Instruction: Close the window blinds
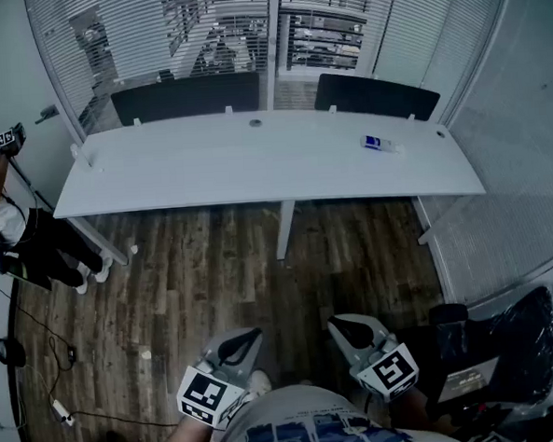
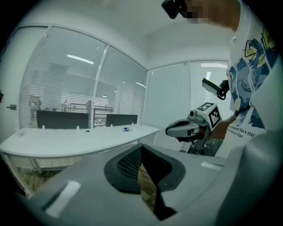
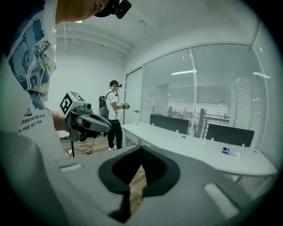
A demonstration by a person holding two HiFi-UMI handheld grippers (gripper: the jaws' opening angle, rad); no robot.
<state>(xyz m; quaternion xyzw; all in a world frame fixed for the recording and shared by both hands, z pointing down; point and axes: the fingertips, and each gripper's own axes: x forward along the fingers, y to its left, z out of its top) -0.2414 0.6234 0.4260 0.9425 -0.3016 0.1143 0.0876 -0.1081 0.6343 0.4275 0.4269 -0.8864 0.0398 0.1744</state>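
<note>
We find readable print in only one place: the person's T-shirt [image 2: 246, 132]. In the left gripper view a line on it ends in "like a star", and the smaller line beneath is too blurred to read. In the right gripper view the same shirt [image 3: 33, 124] shows "like a" and, below it, "real art than". The marker cubes [image 1: 390, 369] carry black-and-white square patterns. The blue-labelled item [image 1: 376, 143] on the desk [image 1: 255, 175] has print too small to read.

A long white desk [image 1: 254, 165] is set on dark wood flooring [image 1: 206, 285]. Behind the desk, two dark panels [image 1: 187, 98] are mounted, backed by glass walls [image 1: 120, 33].
</note>
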